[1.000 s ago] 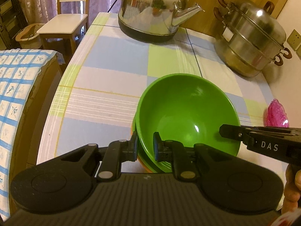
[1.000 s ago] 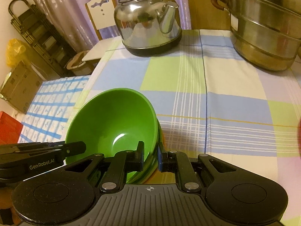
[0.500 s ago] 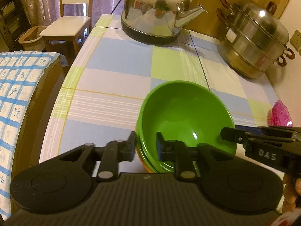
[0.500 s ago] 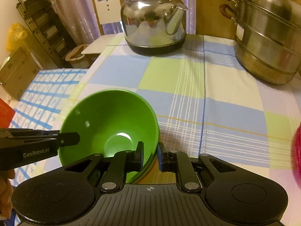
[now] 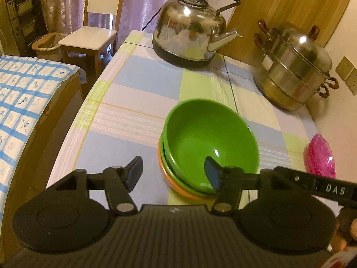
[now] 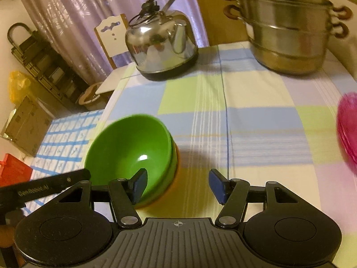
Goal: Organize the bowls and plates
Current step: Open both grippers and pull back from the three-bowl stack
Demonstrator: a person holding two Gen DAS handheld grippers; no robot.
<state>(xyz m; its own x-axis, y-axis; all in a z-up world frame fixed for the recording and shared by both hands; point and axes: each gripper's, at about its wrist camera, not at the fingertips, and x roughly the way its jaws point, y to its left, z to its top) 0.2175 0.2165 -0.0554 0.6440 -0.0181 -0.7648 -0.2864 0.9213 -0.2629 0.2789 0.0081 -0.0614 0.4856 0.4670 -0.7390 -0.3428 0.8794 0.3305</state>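
- My left gripper (image 5: 174,173) and right gripper (image 6: 177,184) have just been opening; both now stand apart, pads clear of the rim, holding nothing.
- Just beyond them the green bowl (image 5: 209,143) sits nested in a stack on an orange dish (image 5: 176,184), so I judge this stacking step done.
- To the stack's right lies a pink dish (image 5: 320,156), apparently still to be sorted.
- Farther back stand the kettle (image 5: 189,38) and steamer pot (image 5: 294,67).

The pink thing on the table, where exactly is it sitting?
The pink dish sits at the table's right edge in both views, right of the stacked green bowl and nearer the cameras than the steel steamer pot.
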